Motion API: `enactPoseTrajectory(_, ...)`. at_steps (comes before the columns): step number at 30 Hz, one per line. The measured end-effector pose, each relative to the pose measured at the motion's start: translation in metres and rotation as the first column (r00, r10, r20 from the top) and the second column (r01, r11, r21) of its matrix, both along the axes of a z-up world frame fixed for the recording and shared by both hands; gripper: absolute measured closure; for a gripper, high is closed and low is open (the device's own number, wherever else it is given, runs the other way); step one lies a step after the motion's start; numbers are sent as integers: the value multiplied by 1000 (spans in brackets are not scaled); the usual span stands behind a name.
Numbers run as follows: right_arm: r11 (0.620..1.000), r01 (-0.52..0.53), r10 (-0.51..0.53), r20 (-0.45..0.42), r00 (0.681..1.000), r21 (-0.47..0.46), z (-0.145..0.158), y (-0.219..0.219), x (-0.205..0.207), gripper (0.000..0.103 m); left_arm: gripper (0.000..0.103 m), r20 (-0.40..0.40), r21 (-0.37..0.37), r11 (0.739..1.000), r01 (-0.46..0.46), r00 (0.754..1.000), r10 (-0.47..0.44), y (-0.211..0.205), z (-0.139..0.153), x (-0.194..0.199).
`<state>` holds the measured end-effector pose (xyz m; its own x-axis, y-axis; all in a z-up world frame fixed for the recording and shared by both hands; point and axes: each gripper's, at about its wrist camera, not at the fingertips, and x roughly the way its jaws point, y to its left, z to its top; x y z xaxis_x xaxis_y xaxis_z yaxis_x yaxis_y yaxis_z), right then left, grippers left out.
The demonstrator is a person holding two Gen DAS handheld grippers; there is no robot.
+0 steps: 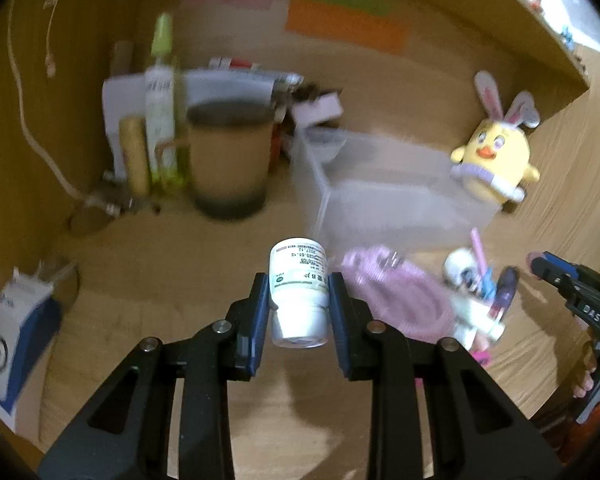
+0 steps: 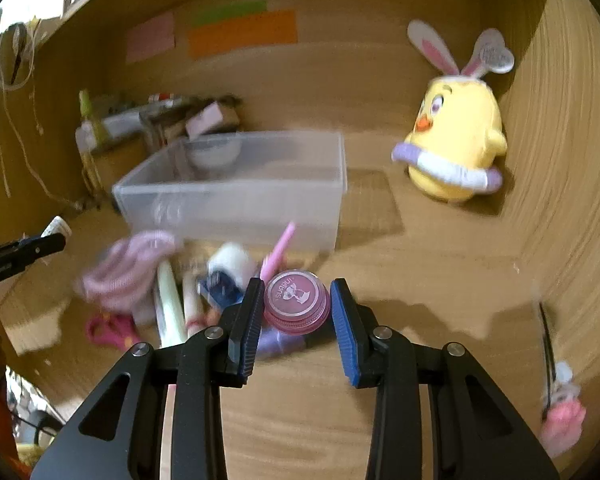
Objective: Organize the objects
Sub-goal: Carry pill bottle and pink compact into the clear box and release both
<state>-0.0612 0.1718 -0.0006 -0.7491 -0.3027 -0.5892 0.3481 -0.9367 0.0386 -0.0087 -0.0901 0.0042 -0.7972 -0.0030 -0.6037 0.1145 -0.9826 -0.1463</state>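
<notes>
My left gripper (image 1: 298,298) is shut on a small white pill bottle (image 1: 298,292), held above the wooden desk with its base pointing away. My right gripper (image 2: 296,300) is shut on a round pink jar (image 2: 297,301) with a printed lid, also lifted off the desk. A clear plastic box (image 2: 236,184) stands just beyond both grippers; the same clear plastic box (image 1: 384,184) shows in the left wrist view. The right gripper's blue-tipped fingers (image 1: 556,270) appear at the right edge of the left wrist view. The left gripper (image 2: 32,252) shows at the left edge of the right wrist view.
A pile in front of the box holds a pink knitted cloth (image 2: 128,272), tubes (image 2: 170,304), a pink pen (image 2: 278,254) and pink scissors (image 2: 110,330). A yellow chick plush (image 2: 456,144) sits at the right. A brown cup (image 1: 230,160) and spray bottle (image 1: 160,100) stand left.
</notes>
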Motion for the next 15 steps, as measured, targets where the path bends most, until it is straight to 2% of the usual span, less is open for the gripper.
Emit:
enactPoseTrajectory(8,1000,-4,3,-101,995,-3,39,-15,-23,72,74,-87,-29,997,66,994,-68,17,38,-26)
enactPoseTrajectory(15,998,-56,54,-124,991,-13,64,-40,-48,72,74,-92,-80,991,106,989,-114,34,56,-65)
